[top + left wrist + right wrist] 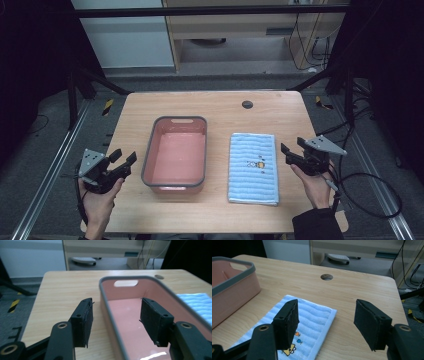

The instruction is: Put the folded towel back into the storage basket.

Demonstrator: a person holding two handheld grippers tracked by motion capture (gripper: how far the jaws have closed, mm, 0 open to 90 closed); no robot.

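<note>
A pink tub with a grey rim (pixel 176 120) stands empty in the middle of the wooden table (pixel 220 107). To its right lies a folded blue striped towel (pixel 254 167) with a small cartoon print. My left gripper (pixel 123 159) hovers open at the table's left edge, beside the tub; in the left gripper view (pixel 115 315) its jaws frame the tub's near wall (pixel 110 315). My right gripper (pixel 291 149) is open just right of the towel; in the right gripper view (pixel 325 323) the towel (pixel 312 320) lies below and left of the jaws. Nothing is held.
A round cable hole (pixel 247 104) sits near the table's far edge. Black frame bars and cables (pixel 370 195) flank the table on both sides. A cabinet stands on the floor beyond the far edge.
</note>
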